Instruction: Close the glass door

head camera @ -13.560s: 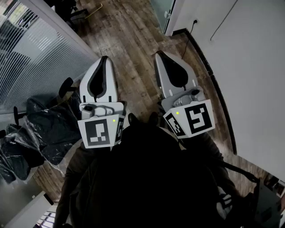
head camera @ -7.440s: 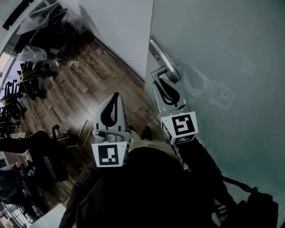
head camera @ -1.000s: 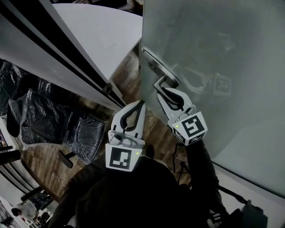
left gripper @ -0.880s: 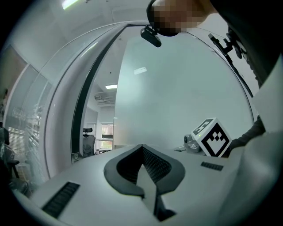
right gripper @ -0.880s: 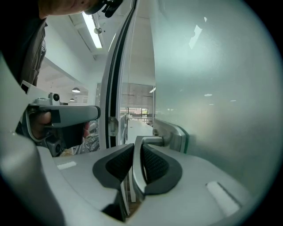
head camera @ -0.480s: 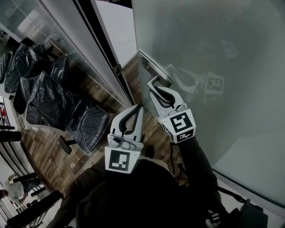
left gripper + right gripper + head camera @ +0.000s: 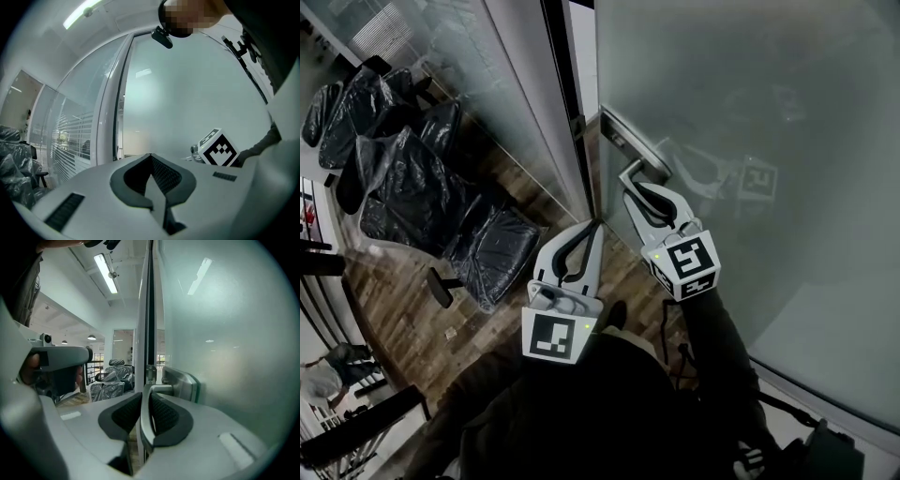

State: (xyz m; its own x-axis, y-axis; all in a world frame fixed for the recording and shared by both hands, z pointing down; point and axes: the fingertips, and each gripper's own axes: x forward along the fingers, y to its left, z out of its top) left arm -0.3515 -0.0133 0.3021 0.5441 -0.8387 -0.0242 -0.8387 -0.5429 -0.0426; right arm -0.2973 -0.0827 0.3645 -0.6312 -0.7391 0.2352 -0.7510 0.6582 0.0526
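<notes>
At the edge of the 1 glass door (image 7: 750, 141), the right gripper (image 7: 634, 186) has its 2 jaws clamped on the metal door handle (image 7: 637, 150). The door's edge stands just beside the dark frame (image 7: 567, 84), with a narrow gap between them. The left gripper (image 7: 593, 227), its jaws pressed together on nothing, hangs nearby. The plastic-wrapped chairs (image 7: 412, 178) overlap too much to count.

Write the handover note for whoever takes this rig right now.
Right gripper: shut on the door handle.
Left gripper: shut, empty, held off the glass door.
Door nearly closed; a narrow gap shows between its edge and the frame.
Left to do: bring it fully to the frame, then let go of the handle.
</notes>
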